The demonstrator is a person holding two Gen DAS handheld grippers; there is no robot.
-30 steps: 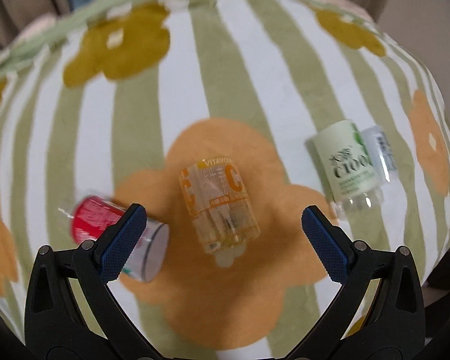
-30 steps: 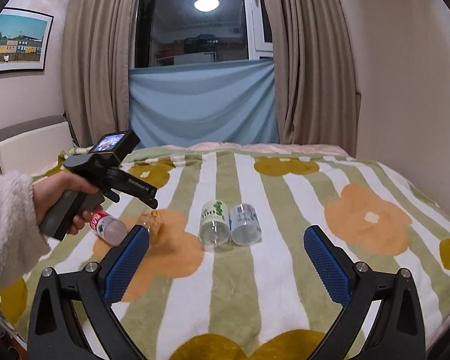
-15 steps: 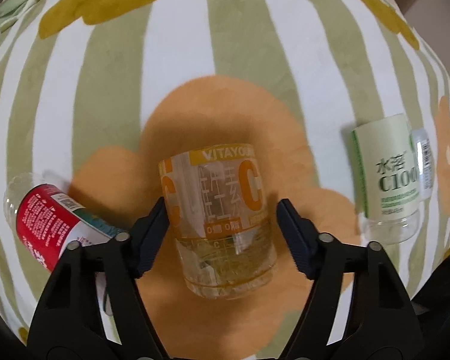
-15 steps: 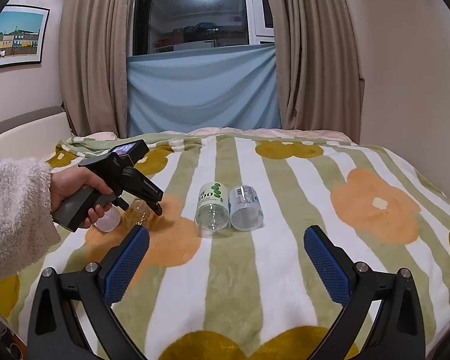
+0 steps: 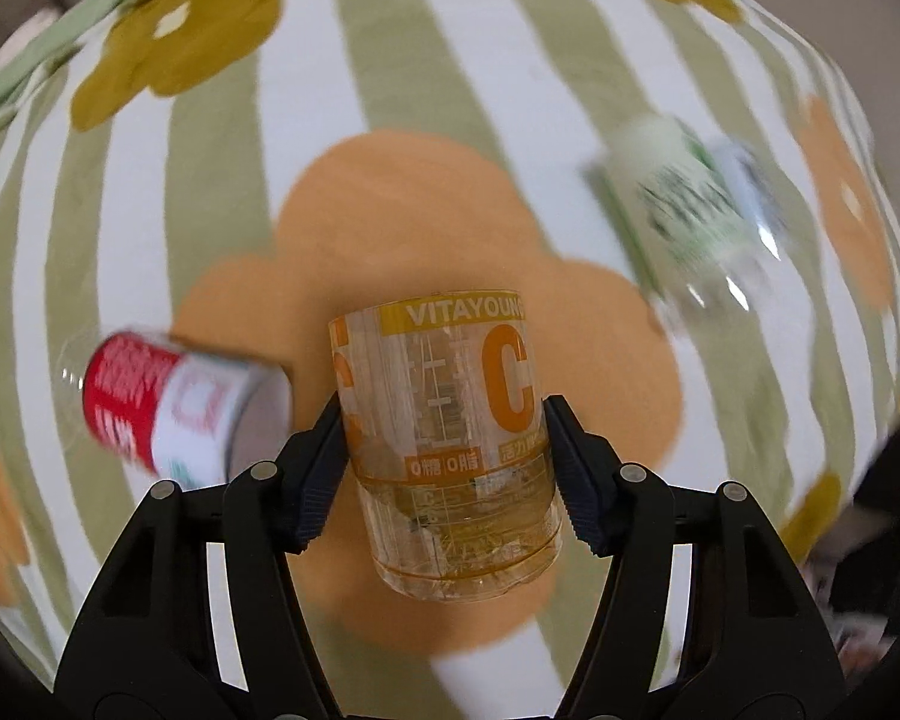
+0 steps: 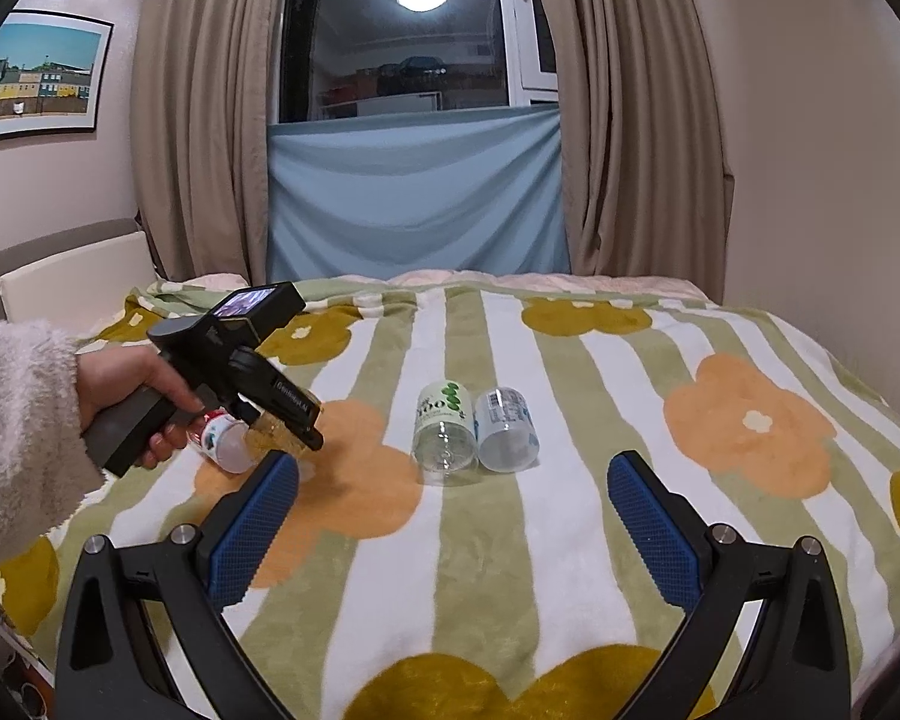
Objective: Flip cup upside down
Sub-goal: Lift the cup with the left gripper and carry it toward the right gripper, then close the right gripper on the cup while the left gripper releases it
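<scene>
So the left tongs [image 5: 444, 450] have clamped the orange cup [image 5: 450, 432] round its middle, one pad on each side, which makes sense if you want to roll it over without it slipping. It's over the orange flower on the bed [image 6: 570, 540], on the left side; can't tell if it's lifted clear yet. A red cup [image 5: 168, 402] lies on its side just left of it, and a green cup [image 6: 444, 429] and a clear cup [image 6: 506, 429] lie touching each other further right. The right tongs [image 6: 450, 525] hang wide and empty near the front, probably just keeping out of the way.
</scene>
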